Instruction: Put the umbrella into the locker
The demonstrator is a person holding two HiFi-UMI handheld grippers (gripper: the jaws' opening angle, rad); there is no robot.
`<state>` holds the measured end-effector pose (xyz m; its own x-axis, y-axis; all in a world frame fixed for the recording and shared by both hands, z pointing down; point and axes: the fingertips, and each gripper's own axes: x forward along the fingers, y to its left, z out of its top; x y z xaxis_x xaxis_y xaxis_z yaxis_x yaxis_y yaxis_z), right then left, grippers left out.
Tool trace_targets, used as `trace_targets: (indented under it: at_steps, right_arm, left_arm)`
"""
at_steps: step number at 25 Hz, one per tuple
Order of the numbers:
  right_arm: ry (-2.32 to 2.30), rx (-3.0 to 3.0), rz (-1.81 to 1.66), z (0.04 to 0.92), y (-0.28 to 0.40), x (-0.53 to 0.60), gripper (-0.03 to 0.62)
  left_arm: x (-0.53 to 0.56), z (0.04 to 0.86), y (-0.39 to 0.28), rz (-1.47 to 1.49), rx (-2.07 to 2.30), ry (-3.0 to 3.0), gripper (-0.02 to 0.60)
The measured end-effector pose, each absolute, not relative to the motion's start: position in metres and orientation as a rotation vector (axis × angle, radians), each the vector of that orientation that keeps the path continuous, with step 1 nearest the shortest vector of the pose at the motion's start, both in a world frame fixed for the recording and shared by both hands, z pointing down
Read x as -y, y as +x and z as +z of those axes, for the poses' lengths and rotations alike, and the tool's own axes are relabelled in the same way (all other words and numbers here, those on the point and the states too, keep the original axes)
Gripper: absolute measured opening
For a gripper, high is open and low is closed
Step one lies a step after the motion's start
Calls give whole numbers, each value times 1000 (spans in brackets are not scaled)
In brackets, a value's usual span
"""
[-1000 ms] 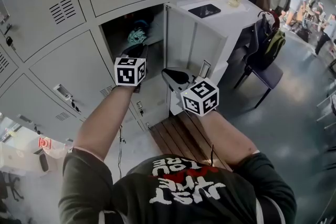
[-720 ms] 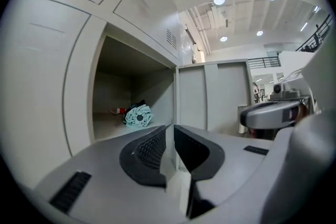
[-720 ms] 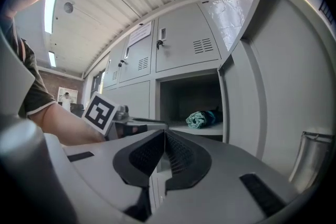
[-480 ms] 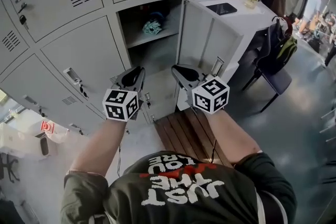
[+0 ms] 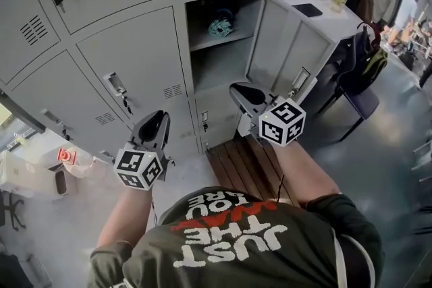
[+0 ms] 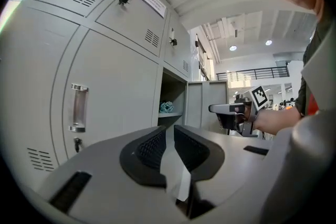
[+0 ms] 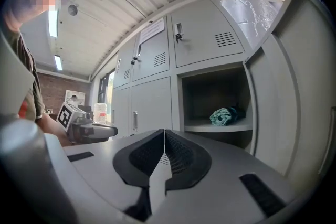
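The teal folded umbrella point(image 5: 220, 26) lies on the shelf inside the open locker point(image 5: 202, 71); it also shows in the left gripper view point(image 6: 166, 107) and the right gripper view point(image 7: 226, 115). My left gripper point(image 5: 159, 118) is low and left of the opening, in front of a closed door, well away from the umbrella. Its jaws are shut with only a thin slit and hold nothing point(image 6: 170, 129). My right gripper point(image 5: 237, 88) hovers below the opening beside the swung-out door point(image 5: 287, 44), pads pressed together and empty point(image 7: 165, 132).
Closed locker doors with keys and handles point(image 5: 115, 84) fill the left. A wooden bench point(image 5: 236, 162) stands below the open locker. A white counter point(image 5: 331, 20) and a chair with a backpack point(image 5: 358, 71) are to the right. People stand far right.
My left gripper has pulled back from the locker opening, down and to the left. The right gripper has shifted a little to the right. The umbrella stays on the shelf.
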<state>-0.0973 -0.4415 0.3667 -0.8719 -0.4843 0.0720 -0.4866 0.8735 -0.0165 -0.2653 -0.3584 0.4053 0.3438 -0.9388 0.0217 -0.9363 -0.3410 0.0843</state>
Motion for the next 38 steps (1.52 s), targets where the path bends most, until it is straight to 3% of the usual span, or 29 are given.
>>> trace_targets:
  at_steps: [14,19,38]
  right_arm:
    - [958,2956,129,375,-174,359,33]
    - [945,2943,157,384,-184,341,32]
    - [819,2976,179,395,-119,342,32]
  left_arm:
    - [276,443,-373,68,1503,2617,38]
    - [269,446,-368,10,1402,2636,38]
    - [274,419,-319,-152,1566,2553,9]
